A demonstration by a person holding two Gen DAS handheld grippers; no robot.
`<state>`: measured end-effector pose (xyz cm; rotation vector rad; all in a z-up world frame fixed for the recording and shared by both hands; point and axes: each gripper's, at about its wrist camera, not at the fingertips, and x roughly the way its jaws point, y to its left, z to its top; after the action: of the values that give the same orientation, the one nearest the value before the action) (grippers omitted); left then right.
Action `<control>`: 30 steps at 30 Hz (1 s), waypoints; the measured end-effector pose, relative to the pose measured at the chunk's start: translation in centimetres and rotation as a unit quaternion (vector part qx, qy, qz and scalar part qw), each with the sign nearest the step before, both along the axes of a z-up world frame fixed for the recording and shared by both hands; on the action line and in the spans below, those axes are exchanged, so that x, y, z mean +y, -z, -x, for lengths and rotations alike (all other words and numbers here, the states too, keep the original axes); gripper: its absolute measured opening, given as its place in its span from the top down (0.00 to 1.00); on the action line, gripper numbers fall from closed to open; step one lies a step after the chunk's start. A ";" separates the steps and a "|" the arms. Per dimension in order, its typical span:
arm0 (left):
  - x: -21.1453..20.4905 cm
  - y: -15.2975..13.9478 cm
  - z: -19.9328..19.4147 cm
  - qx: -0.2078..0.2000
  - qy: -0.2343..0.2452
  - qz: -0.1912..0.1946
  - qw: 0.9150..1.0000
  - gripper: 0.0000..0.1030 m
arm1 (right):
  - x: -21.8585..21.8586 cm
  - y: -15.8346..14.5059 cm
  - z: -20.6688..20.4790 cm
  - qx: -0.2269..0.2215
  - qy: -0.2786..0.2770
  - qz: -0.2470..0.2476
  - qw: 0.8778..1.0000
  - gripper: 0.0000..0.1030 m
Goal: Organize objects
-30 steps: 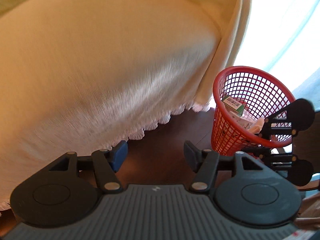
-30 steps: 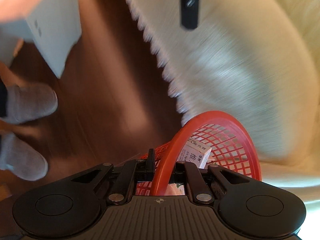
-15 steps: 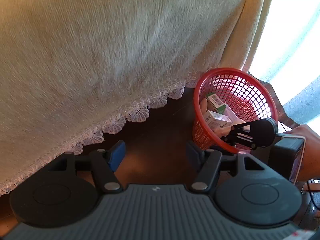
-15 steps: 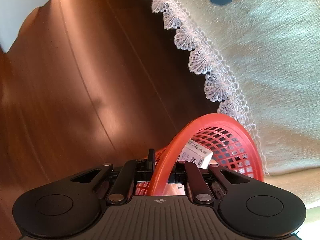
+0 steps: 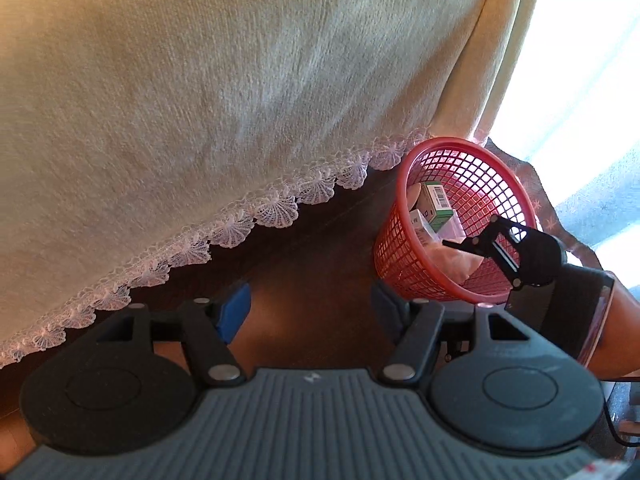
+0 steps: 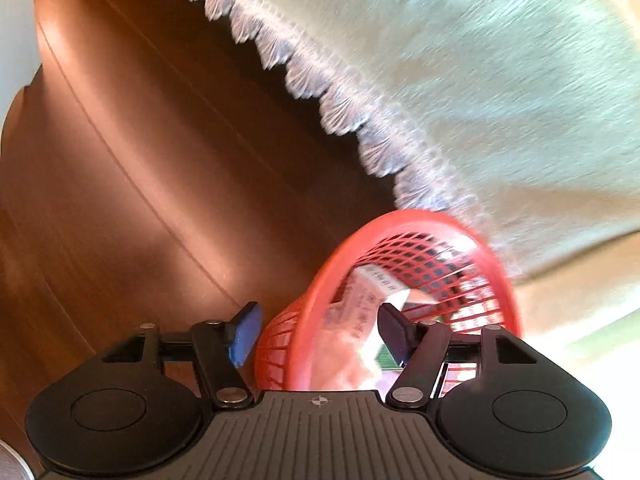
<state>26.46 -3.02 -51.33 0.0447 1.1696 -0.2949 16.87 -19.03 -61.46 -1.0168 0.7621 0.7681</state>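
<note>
Boxes [image 5: 434, 204] are sitting in the red basket [image 5: 404, 256] by the cloth's lace edge [image 5: 276, 208]; the right gripper [image 6: 320, 332], blurred, is seemingly straddling its rim, spread, while the left gripper [image 5: 310, 306] is hanging released.

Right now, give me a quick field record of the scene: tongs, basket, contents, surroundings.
left tongs: open, empty, over the dark wood floor
right tongs: open, straddling the near rim of the basket
basket: red mesh basket upright on the floor beside the lace-edged cream cloth
contents: green-and-white barcode box, other small packs, partly hidden
image quality: right wrist view is motion blurred
</note>
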 end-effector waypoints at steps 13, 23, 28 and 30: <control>-0.6 -15.7 5.4 -0.014 -0.051 -0.018 0.998 0.08 | -3.2 -23.0 1.8 0.118 0.301 -0.120 0.939 0.40; -0.8 -34.8 11.2 -0.033 -0.103 -0.023 0.994 0.01 | -4.3 -44.7 6.4 0.139 0.451 -0.196 0.859 0.40; -0.1 -41.1 14.5 -0.047 -0.100 -0.027 0.994 0.01 | -3.9 -51.5 10.4 0.120 0.500 -0.215 0.830 0.40; 0.4 -43.2 16.1 -0.051 -0.096 -0.027 0.994 0.01 | -3.5 -53.8 12.2 0.112 0.515 -0.211 0.823 0.40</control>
<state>10.40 -2.61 -8.15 -0.0050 1.0718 -0.0890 4.65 -22.56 -7.65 -0.0156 1.1232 0.0699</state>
